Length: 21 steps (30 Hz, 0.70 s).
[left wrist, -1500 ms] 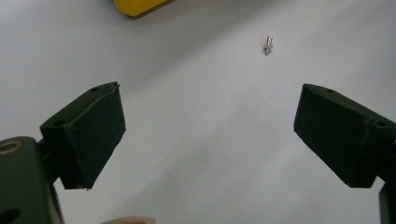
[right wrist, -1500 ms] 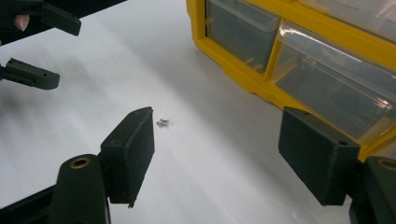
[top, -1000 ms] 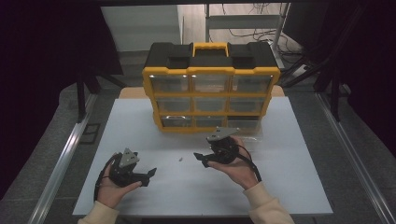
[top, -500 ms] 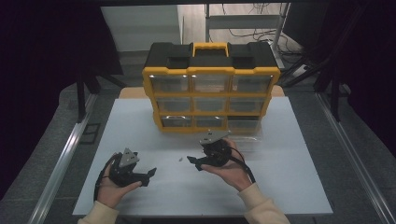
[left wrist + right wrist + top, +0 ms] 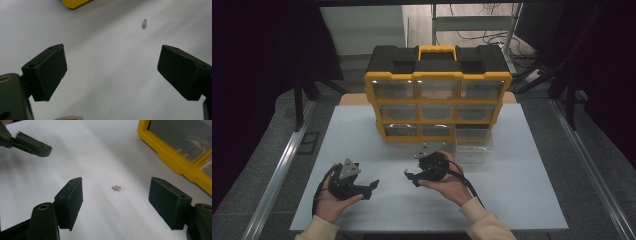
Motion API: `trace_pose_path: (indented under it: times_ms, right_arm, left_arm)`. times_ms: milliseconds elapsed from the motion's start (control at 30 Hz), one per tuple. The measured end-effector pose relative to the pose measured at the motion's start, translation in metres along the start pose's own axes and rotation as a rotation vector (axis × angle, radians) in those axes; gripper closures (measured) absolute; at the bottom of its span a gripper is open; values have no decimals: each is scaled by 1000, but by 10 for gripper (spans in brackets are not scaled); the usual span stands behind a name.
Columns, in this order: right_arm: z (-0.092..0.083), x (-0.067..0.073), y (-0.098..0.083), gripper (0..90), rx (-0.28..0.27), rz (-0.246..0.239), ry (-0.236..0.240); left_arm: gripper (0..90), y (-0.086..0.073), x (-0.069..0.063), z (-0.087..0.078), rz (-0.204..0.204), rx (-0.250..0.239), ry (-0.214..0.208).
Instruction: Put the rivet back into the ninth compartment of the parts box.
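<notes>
A tiny silver screw (image 5: 116,187) lies on the white table, and the right gripper view shows it just ahead of and between the wide-apart jaws of my right gripper (image 5: 115,197). In the high view my right gripper (image 5: 410,176) is low over the table's middle, pointing left, open and holding nothing. My left gripper (image 5: 372,187) rests at the front left, pointing right toward it, also open. From the left gripper (image 5: 111,60) the screw (image 5: 144,24) lies farther off, up and to the right.
A yellow and black drawer organiser (image 5: 438,95) stands at the back of the white table (image 5: 522,195). A clear drawer (image 5: 473,150) lies on the table in front of its lower right. The organiser's yellow frame (image 5: 172,157) is close on the right gripper's right side.
My right gripper has moved left and slightly down, closer to the screw and to the left gripper. The left gripper has stayed in place. Both jaws stand as before.
</notes>
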State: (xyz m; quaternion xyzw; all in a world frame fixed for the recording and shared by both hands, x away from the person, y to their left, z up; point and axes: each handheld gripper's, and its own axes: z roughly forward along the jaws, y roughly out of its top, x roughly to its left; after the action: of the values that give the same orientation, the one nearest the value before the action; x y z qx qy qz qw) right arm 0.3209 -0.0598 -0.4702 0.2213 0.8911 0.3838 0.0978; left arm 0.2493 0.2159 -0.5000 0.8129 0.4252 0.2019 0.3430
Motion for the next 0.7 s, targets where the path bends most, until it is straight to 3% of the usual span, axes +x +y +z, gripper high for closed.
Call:
trace_pose_path:
  times_ms: [700]
  right_arm:
    - [43,-11,5,288,68,7,-14]
  left_arm:
    - [92,0,0,0,-1,0,-1]
